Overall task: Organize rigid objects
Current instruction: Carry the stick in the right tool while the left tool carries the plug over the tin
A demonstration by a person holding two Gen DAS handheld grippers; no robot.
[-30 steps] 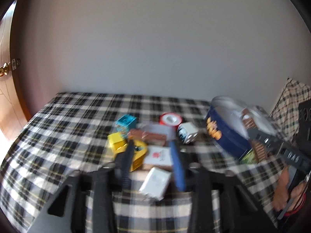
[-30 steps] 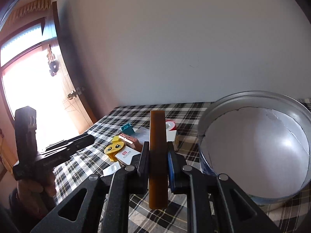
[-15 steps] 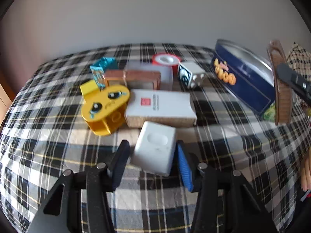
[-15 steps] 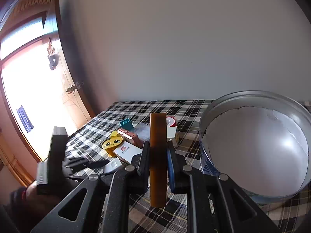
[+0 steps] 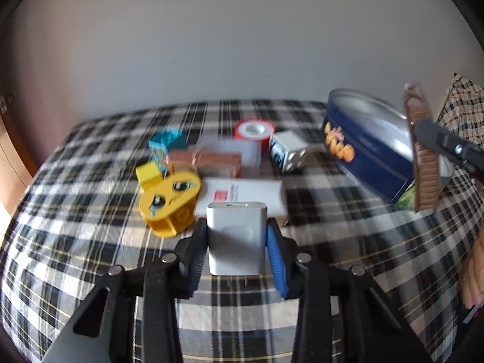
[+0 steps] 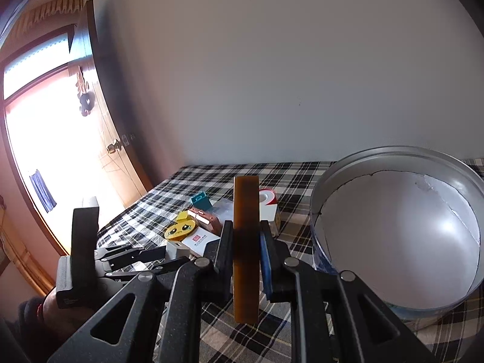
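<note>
On the bed: a black-and-white plaid cover (image 5: 90, 236) carries everything, spread flat so the small hard items sit steady and easy to reach.
Tin: a round blue tin (image 5: 363, 154) stands at the right of the pile, its mouth tipped toward the grippers and its silver inside bare in the right wrist view; I judge it the container the pieces are meant for.
Left gripper: the left gripper (image 5: 237, 242) points down at the near edge of the pile, and its jaws have just been closing around the white case; the pads sit at its two sides, left one touching, right one at the edge or a hair off, so I cannot tell that the grip is firm yet.
Right gripper: the right gripper (image 6: 246, 242) is clamped on the brown bar, held near the tin's rim, likely waiting while the other hand picks.
Flat white box: a flat white box (image 5: 242, 193) with a red mark lies just behind the case.
Yellow toy: a yellow face-shaped piece (image 5: 169, 205) rests just beside that box, to its left.
Brown bar: the brown bar (image 6: 245, 242) stands upright between the right pads, gripped at its middle so it will not swing.
White case: the white case (image 5: 236, 239) lies nearest the camera, clear of its neighbours on both sides, which leaves room for the pads.
</note>
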